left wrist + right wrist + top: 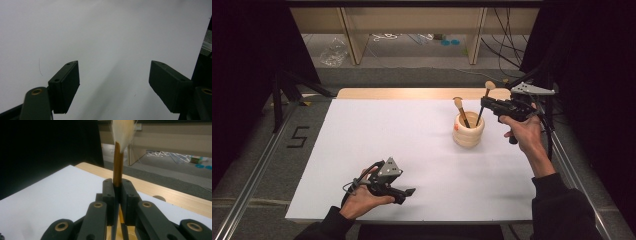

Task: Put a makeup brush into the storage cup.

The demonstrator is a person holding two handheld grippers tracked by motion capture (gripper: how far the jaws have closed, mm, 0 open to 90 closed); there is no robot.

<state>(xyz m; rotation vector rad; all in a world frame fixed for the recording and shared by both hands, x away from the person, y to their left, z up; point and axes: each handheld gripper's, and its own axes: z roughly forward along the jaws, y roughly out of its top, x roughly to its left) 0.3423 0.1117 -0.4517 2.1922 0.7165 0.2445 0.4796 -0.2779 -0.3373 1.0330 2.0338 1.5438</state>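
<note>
while right gripper (483, 104) clamps brush (486, 97) over wooden holder (468, 131), step looks like brush lowering into holder; next needs straight descent, then release. left gripper (408, 191) open, idle.

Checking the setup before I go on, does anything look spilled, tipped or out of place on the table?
Nothing stands out. The wooden holder stands upright on the white table, one brush leaning inside, the other brush clamped in the right gripper. The left gripper is open.
</note>
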